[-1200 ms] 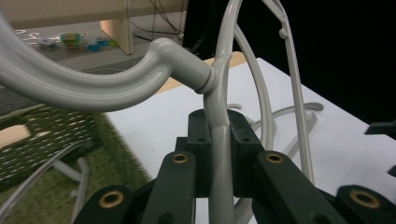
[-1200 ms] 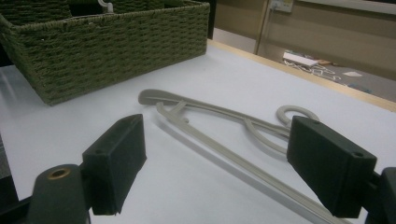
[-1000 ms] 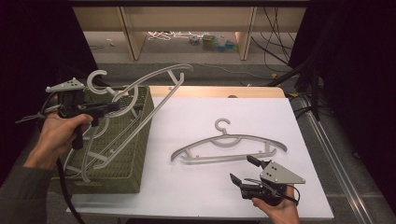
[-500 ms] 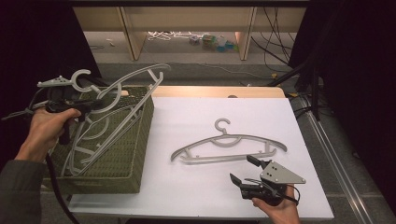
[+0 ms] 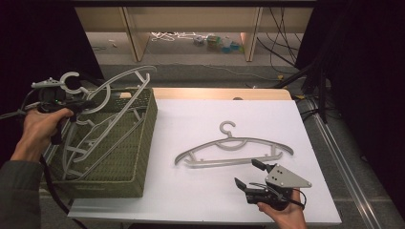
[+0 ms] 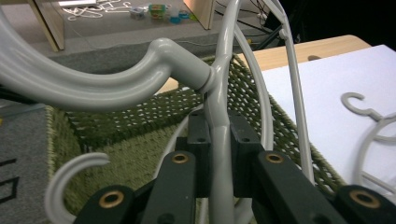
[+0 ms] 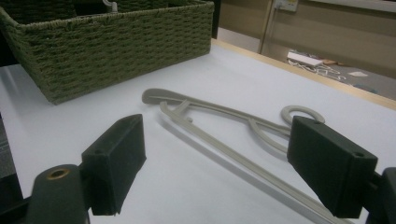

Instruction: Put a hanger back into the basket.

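My left gripper (image 5: 85, 103) is shut on the neck of a grey plastic hanger (image 5: 119, 90), held tilted above the left side of a green woven basket (image 5: 136, 157). Up close, its jaws clamp the grey hanger (image 6: 219, 140) just below the hook. Other grey hangers (image 5: 79, 155) lie inside the basket. Another grey hanger (image 5: 234, 148) lies flat on the white table top (image 5: 200, 191), hook pointing away from me. My right gripper (image 5: 251, 174) is open near the front edge, just short of that flat hanger (image 7: 224, 121), nothing between its fingers.
The basket (image 7: 116, 42) takes up the table's left part. A wooden strip (image 5: 219, 93) runs along the far table edge. Beyond it are shelf legs, cables and small items on the floor (image 5: 210, 40). Dark cables hang at the right (image 5: 315, 71).
My left gripper has carried the held hanger leftward and slightly up, away from the table's middle. The right gripper and the flat hanger have stayed put.
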### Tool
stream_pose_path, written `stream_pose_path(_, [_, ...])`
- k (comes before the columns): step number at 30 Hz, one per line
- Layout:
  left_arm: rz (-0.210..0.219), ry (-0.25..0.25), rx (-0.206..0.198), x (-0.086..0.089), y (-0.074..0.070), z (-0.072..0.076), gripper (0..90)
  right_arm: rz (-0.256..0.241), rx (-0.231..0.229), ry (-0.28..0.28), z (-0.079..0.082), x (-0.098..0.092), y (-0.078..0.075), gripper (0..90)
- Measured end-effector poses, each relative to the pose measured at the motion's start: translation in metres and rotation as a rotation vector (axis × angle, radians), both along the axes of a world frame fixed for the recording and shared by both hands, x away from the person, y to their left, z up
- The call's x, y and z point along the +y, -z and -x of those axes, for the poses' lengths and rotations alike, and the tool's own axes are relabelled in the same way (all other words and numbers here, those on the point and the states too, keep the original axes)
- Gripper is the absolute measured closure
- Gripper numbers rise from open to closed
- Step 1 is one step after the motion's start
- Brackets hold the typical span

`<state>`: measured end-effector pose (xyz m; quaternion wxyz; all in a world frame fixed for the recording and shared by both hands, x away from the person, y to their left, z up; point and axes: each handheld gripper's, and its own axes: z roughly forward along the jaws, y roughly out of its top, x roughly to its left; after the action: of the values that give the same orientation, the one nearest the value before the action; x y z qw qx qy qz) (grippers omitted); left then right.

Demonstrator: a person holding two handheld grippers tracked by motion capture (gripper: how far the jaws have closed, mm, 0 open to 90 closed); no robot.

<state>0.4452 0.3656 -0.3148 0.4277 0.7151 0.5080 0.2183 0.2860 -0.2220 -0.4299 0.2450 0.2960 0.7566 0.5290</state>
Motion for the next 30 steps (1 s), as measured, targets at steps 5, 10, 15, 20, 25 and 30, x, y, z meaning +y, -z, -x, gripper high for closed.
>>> stream_pose_path(5, [-0.019, -0.003, -0.002, 0.007, 0.009, -0.005, 81.7, -0.006, 0.007, -0.007, 0.0, 0.0, 0.0, 20.2])
stream_pose_path(10, [-0.038, -0.004, -0.01, 0.009, 0.015, -0.005, 81.7, 0.011, 0.021, -0.003, 0.0, -0.001, -0.001, 20.2])
stream_pose_path(15, [-0.062, -0.009, -0.001, 0.018, 0.022, -0.005, 81.7, 0.002, 0.014, -0.005, -0.001, -0.001, 0.0, 20.2])
stream_pose_path(20, [-0.082, -0.003, 0.0, 0.023, 0.028, -0.002, 81.7, 0.006, 0.018, -0.009, -0.001, 0.0, 0.0, 20.2])
stream_pose_path(25, [-0.113, 0.01, 0.002, 0.027, 0.034, 0.001, 81.6, 0.005, 0.015, -0.008, -0.001, 0.0, 0.0, 20.2])
stream_pose_path(30, [-0.12, 0.009, -0.006, 0.03, 0.039, 0.005, 81.6, 0.029, 0.029, -0.008, 0.001, -0.001, -0.001, 20.2])
